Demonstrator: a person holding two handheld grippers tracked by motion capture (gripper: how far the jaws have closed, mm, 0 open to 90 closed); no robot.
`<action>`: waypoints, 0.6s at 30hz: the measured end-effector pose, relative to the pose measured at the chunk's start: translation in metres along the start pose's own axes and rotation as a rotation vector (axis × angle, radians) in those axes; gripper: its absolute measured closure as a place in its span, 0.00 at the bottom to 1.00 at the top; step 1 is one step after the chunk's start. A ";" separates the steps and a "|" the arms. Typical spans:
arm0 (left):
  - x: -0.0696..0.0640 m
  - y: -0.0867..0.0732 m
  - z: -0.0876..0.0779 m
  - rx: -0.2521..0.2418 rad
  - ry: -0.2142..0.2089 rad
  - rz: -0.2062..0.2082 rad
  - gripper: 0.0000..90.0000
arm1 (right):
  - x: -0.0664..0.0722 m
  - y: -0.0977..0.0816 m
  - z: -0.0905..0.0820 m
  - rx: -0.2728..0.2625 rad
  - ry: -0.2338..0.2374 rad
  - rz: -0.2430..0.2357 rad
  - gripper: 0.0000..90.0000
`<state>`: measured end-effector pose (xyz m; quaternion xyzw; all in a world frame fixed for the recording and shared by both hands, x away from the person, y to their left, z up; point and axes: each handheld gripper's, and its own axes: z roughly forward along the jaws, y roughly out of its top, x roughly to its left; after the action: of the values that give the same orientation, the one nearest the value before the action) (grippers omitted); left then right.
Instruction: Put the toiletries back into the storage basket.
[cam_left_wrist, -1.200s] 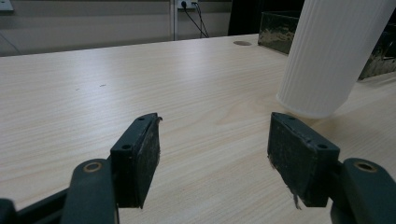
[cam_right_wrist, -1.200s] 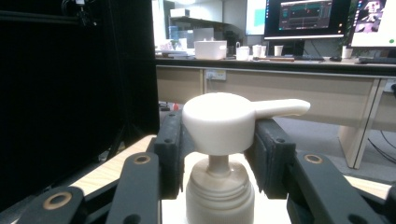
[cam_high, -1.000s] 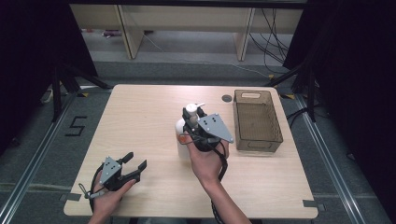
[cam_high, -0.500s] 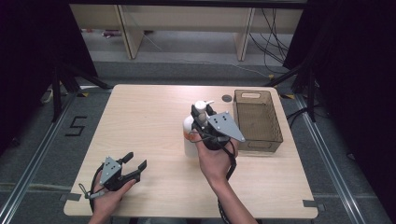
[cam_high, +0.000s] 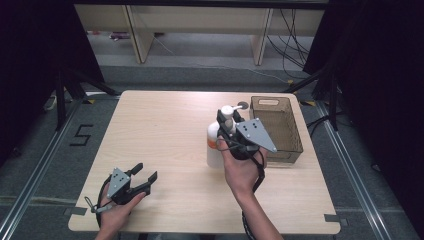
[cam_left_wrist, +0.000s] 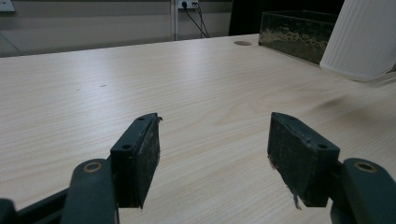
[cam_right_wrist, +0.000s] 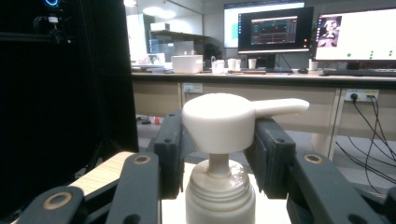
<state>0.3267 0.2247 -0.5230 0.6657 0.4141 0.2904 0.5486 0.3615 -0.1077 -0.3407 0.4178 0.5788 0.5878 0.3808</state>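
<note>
1. Right claw (cam_high: 226, 121) is clenched on the neck of a white pump bottle (cam_high: 215, 146), one jaw on each side just below the pump head; in the right gripper view the right claw (cam_right_wrist: 217, 154) has its pads against the head's underside and the spout pointing off to the right of the white pump bottle (cam_right_wrist: 219, 186).
2. Held this way, the bottle is upright, right of the worktop's middle and toward the far edge; the left gripper view shows its ribbed base (cam_left_wrist: 362, 39) with a shadow beneath, and whether it touches the wood I cannot tell.
3. A grey three-cornered plate (cam_high: 255, 133) sits on top of the right claw, and the person's right hand (cam_high: 242, 167) grips it from below.
4. Just beside the bottle, along the worktop's right edge, stands a dark translucent bin (cam_high: 276, 129).
5. A small round dark disc (cam_high: 243, 105) lies near the far edge, next to the bin's far left corner.
6. Left claw (cam_high: 145, 176) is released, jaws wide apart with nothing between them, low over the worktop (cam_high: 160, 130) at its near left corner, held in the left hand (cam_high: 117, 212).
7. From the left gripper view, the left claw (cam_left_wrist: 212, 154) faces bare wood.
</note>
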 end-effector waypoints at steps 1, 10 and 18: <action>0.000 0.000 0.000 -0.001 0.001 -0.001 0.38 | -0.001 0.000 -0.001 -0.004 -0.006 -0.001 0.67; 0.000 0.000 0.000 0.001 0.003 0.002 0.38 | -0.014 0.006 -0.007 -0.018 -0.032 -0.010 0.67; 0.000 0.000 0.000 0.002 0.005 0.002 0.38 | -0.021 0.008 -0.011 -0.035 -0.055 -0.008 0.67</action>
<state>0.3266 0.2244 -0.5230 0.6660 0.4151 0.2923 0.5465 0.3590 -0.1312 -0.3335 0.4246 0.5595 0.5847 0.4060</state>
